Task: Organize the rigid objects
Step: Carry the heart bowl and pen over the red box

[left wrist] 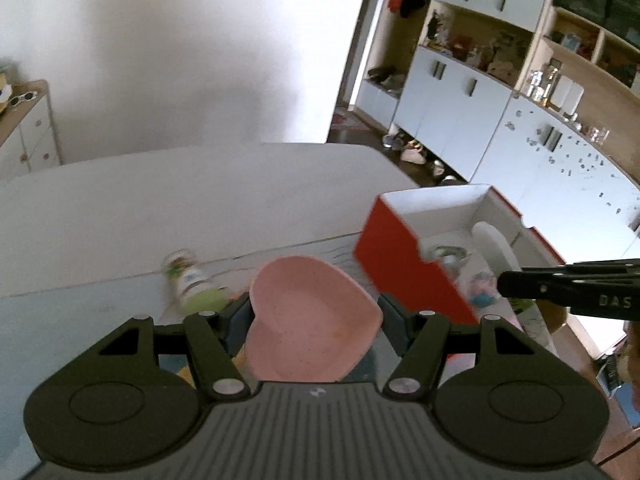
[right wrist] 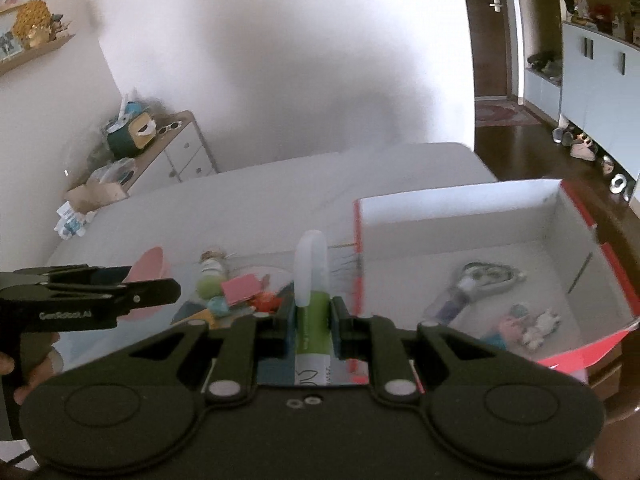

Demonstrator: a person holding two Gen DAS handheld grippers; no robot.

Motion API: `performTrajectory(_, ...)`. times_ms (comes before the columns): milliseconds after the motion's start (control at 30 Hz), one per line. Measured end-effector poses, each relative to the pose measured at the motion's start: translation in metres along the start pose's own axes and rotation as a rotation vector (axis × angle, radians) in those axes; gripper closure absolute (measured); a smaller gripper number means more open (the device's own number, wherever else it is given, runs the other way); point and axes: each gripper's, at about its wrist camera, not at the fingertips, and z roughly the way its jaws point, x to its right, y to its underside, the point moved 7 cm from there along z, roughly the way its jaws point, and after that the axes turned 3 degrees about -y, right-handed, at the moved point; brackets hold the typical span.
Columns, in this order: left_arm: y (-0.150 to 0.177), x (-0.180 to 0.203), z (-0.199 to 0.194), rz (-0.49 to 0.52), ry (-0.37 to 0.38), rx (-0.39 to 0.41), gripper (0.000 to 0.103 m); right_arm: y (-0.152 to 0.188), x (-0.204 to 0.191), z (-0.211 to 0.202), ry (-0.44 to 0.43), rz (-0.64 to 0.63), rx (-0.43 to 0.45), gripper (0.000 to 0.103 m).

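Observation:
My left gripper [left wrist: 314, 306] is shut on a pink heart-shaped dish [left wrist: 312, 320], holding it by both sides above the table. My right gripper [right wrist: 314, 310] is shut on a green tube with a white cap [right wrist: 311, 280] that points forward. A red box with a white inside [right wrist: 460, 208] stands on the table to the right. It holds a clear glass piece [right wrist: 480, 280] and small pastel figures [right wrist: 532, 326]. In the left wrist view the red box [left wrist: 400, 268] lies right of the dish, and the right gripper [left wrist: 508, 284] reaches over it.
On the table [right wrist: 260, 200] lie a small bottle with a green lid [right wrist: 210, 278], a pink block [right wrist: 240, 286], and red and teal bits. The left gripper [right wrist: 172, 290] and the dish [right wrist: 150, 266] show at the left. A low dresser [right wrist: 176, 148] and white cabinets [left wrist: 460, 120] stand beyond.

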Motion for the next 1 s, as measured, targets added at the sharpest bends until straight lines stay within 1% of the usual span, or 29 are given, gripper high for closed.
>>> performTrajectory(200,-0.017,0.041,0.011,0.01,0.008,0.027,0.037,-0.009,0.043,-0.012,0.014,0.02,0.016,0.087)
performTrajectory(433,-0.027,0.093,0.035,0.055,0.022,0.018,0.036,-0.016,0.092,-0.013,0.05,0.041,0.028,0.087)
performTrajectory(700,-0.031,0.143,0.079,0.111,0.025,-0.037,0.036,-0.029,0.135,-0.009,0.078,0.051,0.046,0.087)
performTrajectory(833,-0.035,0.167,0.099,0.147,0.025,-0.052,0.037,-0.036,0.159,-0.002,0.097,0.054,0.033,0.087)
performTrajectory(1000,-0.04,0.188,0.125,0.18,0.029,-0.092,0.036,-0.038,0.187,0.011,0.116,0.067,0.015,0.087)
